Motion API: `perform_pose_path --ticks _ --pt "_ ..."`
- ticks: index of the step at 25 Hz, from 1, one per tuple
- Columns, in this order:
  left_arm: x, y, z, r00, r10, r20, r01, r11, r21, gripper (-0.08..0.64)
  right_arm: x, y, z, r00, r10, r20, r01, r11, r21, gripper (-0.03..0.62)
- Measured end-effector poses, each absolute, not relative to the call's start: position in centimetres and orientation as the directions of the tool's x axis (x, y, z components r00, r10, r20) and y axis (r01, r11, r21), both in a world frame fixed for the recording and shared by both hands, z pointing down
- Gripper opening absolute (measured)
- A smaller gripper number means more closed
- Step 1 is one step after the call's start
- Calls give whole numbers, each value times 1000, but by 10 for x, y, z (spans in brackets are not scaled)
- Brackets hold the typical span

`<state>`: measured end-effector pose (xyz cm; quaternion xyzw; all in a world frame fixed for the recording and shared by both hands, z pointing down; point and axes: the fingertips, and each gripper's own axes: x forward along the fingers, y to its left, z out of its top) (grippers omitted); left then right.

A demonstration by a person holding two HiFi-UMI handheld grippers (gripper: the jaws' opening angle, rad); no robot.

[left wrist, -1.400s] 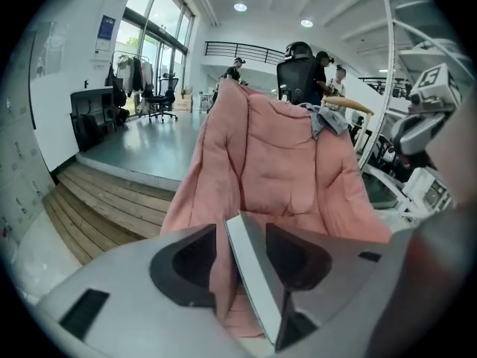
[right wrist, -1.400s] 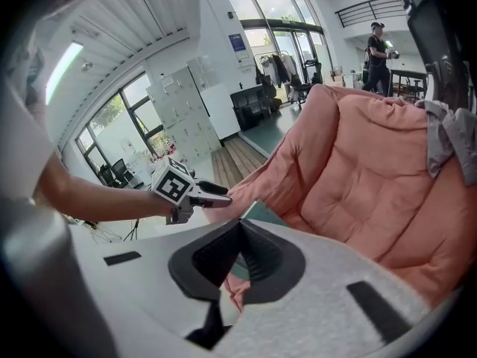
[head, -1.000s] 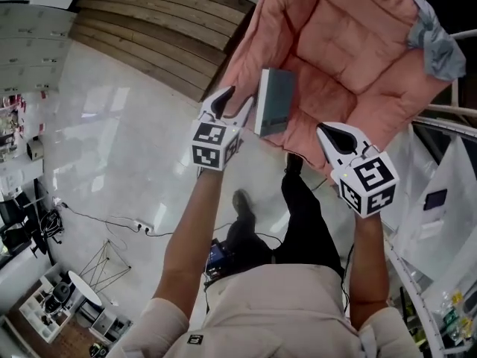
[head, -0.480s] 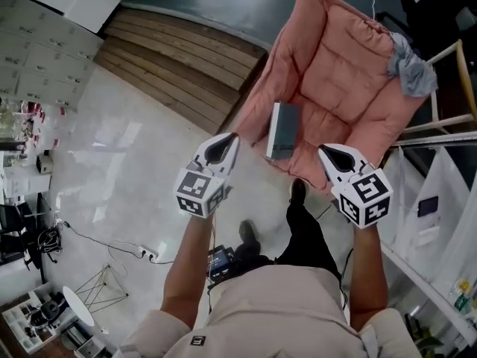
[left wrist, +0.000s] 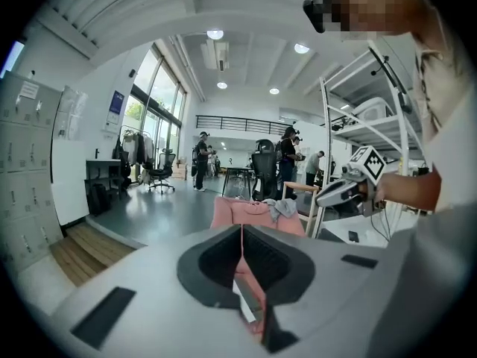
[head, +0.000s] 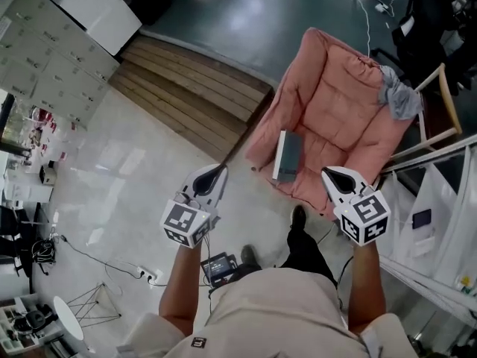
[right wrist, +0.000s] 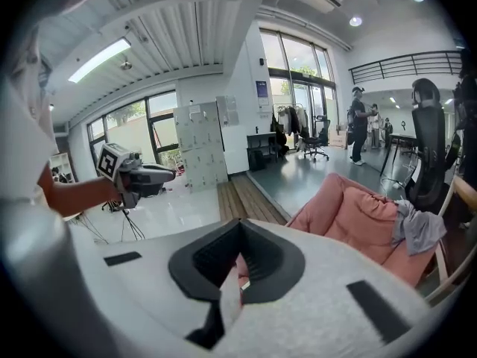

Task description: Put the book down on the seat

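The grey book (head: pixel 287 156) lies near the front edge of the pink armchair's seat (head: pixel 339 118), with nothing touching it. My left gripper (head: pixel 212 175) hangs well to the book's left, over the floor. Its jaws have just been closing and are now shut with nothing between them (left wrist: pixel 241 253). My right gripper (head: pixel 333 175) is held to the right of the book, off the chair's front corner. It is also shut and empty (right wrist: pixel 238 263). Each gripper view shows the other gripper (left wrist: pixel 346 189) (right wrist: pixel 141 176) held up in a hand.
A grey cloth (head: pixel 399 99) is draped over the chair's right arm. A wooden step platform (head: pixel 194 80) lies left of the chair, and a white shelf rack (head: pixel 440 200) stands at the right. The person's shoe (head: pixel 298 216) is just before the chair. Cables and a power strip (head: pixel 149 274) lie on the floor.
Both grippers have lifted and drawn back from the chair. The left gripper stood open beside the book and has shut empty. The book stays on the seat.
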<state>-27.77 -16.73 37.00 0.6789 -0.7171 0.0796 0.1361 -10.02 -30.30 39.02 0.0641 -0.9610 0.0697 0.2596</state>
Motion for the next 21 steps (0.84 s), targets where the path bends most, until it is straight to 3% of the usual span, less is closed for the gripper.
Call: perform_pose_path --ticks 8,21 --pt "-275 -111 360 -40 -952 302 -992 75 103 14 -102 -268 368 -862 -82 501 -151 984 -98 -9" --pt "-207 -104 401 249 -911 328 -950 -166 263 14 -125 -229 368 -850 -29 525 -92 991 -95 -9"
